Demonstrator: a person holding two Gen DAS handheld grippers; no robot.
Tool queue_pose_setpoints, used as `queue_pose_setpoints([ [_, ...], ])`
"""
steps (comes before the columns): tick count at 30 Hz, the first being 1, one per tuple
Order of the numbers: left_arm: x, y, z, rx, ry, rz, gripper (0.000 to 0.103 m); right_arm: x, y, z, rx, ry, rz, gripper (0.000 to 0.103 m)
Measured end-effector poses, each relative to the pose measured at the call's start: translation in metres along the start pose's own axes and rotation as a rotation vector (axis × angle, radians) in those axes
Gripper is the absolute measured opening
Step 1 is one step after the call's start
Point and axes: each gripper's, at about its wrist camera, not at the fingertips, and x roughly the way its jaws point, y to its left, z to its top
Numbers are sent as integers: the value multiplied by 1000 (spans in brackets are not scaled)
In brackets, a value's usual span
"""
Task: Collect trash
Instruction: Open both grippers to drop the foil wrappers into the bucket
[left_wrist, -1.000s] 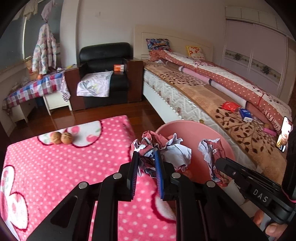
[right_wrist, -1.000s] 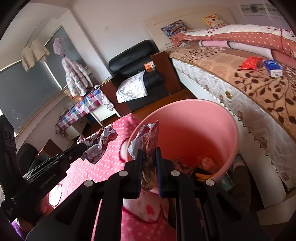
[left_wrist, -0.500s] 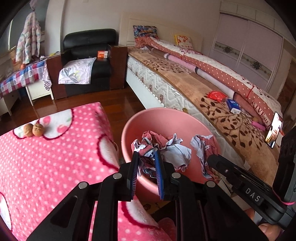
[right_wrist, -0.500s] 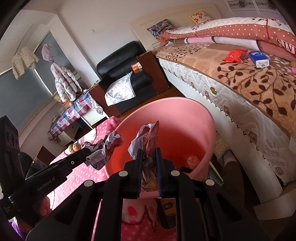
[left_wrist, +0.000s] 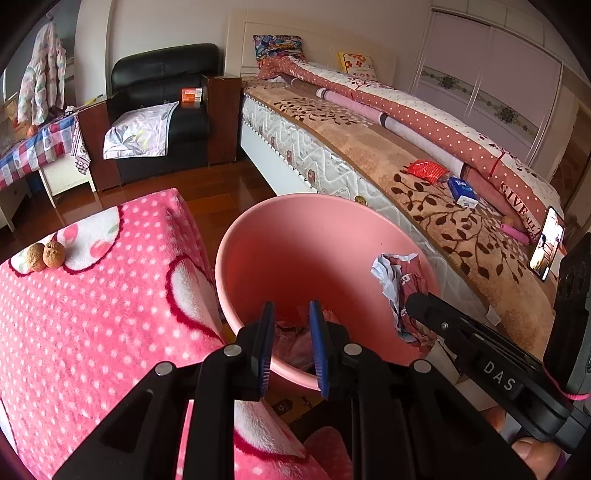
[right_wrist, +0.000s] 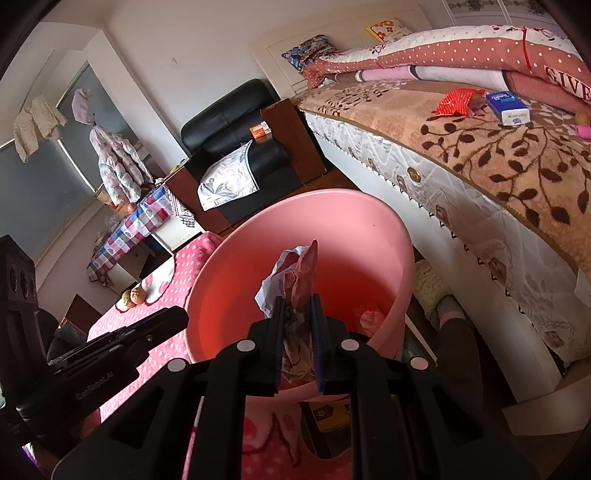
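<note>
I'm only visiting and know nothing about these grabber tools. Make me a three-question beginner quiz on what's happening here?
1. True or false: the left gripper holds crumpled paper.
2. The right gripper is: A) open and empty, B) shut on crumpled paper, C) out of view.
3. Fill in: both grippers are over the pink ____.

Key: 1. False; its fingers are apart with nothing between them. 2. B. 3. Bin; some trash already lies at its bottom, and two walnuts rest on the pink blanket beside it.
</note>
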Motion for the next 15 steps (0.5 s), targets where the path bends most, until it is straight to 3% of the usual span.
queue_pose_setpoints([
  [9, 2, 2, 0, -6, 4, -9, 18, 5, 0, 1, -3, 6, -3, 14],
  [13, 0, 2, -2, -4, -4, -17, 30, 6, 0, 2, -3, 1, -8, 14],
  [15, -3, 1, -3, 2, -13, -16, 31, 8, 0, 3, -1, -4, -10, 14],
])
